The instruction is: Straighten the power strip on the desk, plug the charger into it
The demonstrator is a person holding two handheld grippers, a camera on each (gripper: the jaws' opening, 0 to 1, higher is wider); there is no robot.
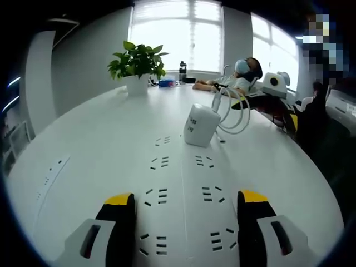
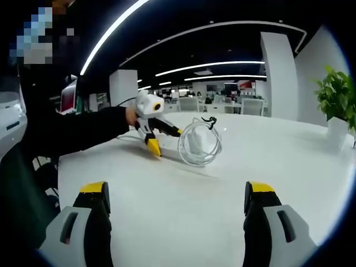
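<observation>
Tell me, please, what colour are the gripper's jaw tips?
Yellow tips on black jaws, clearest in the left gripper view.

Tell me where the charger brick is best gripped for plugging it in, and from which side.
Grip the white charger across its flat side faces, probably from above and the end opposite the cable. It stands at the far end of the power strip, with its coiled white cable looping off behind it, so that side is cluttered. The left tongs stand open over the strip.
</observation>
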